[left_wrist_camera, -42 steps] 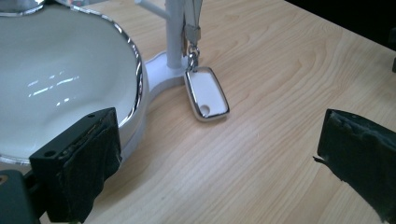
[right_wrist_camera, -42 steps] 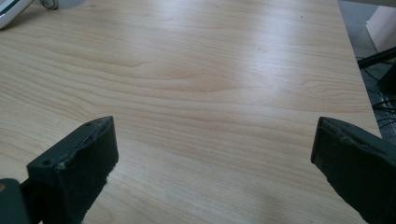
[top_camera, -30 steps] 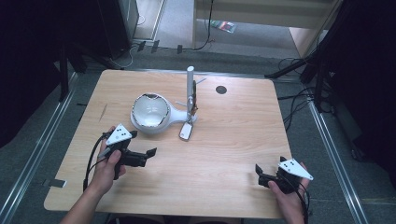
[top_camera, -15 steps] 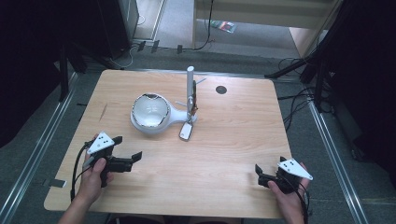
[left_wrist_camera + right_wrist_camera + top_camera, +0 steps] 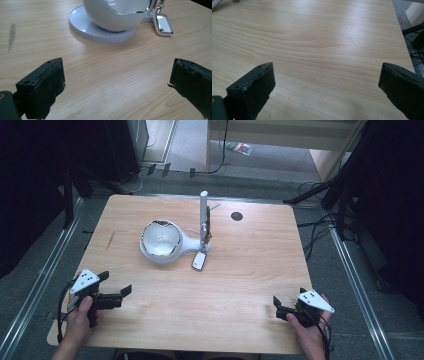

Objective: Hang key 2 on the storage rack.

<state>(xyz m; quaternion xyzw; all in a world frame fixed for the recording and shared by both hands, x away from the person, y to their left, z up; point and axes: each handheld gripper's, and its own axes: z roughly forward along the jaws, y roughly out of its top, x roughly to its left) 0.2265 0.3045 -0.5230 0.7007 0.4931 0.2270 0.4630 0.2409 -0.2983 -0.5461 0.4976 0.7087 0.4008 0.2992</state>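
Our left gripper (image 5: 114,289) has drawn back from the glossy white bowl-shaped stand (image 5: 161,241) to the near-left corner of the pale wooden bench (image 5: 250,265), jaws spread and empty. The stand sits mid-bench, a silver key fob (image 5: 199,260) touching its right side. Well right of the stand, our right gripper (image 5: 278,306) rests, jaws spread. We judge the reach not yet begun.

left gripper (image 5: 116,285): black body, grey three-cornered plate with dark dots on top, black cable trailing | right gripper (image 5: 276,306): same black build, grey plate, black cable | jaws: blocky black, rough worn pads, small screw holes | hands, forearms: bare, no sleeves showing
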